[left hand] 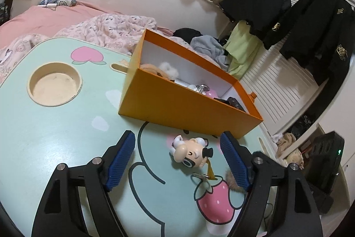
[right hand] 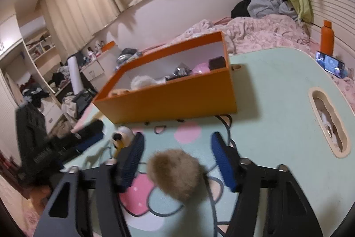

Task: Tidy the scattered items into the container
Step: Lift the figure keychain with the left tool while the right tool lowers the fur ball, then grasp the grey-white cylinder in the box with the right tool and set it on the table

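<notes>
Left wrist view: the left gripper (left hand: 177, 154) has its jaws spread around a doll keychain (left hand: 192, 152) lying on the table (left hand: 66, 137), not touching it, near the orange box (left hand: 184, 108). No readable writing.

Right wrist view: the right gripper (right hand: 177, 161) has its jaws apart around a brown pompom (right hand: 175, 172), pads not touching it.

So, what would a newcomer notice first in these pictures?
Probably the orange box in the middle of the mint-green cartoon table, already holding several small items. In front of it lie a small figure keychain, between the left gripper fingers, and a brown fur pompom, between the open right gripper fingers.
</notes>
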`<action>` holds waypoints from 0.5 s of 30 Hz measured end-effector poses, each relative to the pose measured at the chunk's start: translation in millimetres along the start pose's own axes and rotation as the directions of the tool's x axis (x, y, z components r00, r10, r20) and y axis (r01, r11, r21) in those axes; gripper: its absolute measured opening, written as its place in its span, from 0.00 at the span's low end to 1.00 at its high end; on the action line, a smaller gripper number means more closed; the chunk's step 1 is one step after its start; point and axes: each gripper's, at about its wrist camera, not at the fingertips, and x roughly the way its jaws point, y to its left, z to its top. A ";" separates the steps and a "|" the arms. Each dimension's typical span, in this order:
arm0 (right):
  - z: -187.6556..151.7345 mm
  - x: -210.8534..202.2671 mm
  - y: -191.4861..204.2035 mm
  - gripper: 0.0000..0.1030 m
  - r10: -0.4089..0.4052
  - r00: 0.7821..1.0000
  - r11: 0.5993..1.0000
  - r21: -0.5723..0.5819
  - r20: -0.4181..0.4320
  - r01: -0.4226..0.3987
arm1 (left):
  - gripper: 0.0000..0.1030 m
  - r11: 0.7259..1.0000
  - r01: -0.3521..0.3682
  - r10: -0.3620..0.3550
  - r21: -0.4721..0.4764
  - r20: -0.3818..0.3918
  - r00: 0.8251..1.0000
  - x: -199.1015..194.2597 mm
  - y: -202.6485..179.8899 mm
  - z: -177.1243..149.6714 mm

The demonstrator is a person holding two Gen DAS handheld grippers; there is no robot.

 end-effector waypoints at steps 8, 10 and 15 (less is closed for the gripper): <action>96.8 26.9 49.2 0.49 0.015 0.992 0.993 -0.117 -0.127 -0.030 | 0.77 1.000 -0.002 0.002 0.010 0.009 1.000 -3.3 -0.7 -2.7; 115.8 65.3 52.8 0.48 -0.022 0.965 0.992 -0.122 -0.261 -0.010 | 0.77 1.000 0.001 -0.001 0.001 0.015 1.000 -4.3 1.0 -2.8; 123.0 135.7 55.1 0.45 -0.150 0.887 0.980 -0.186 -0.437 0.074 | 0.77 1.000 0.005 -0.005 -0.013 0.020 1.000 -5.5 3.9 -2.9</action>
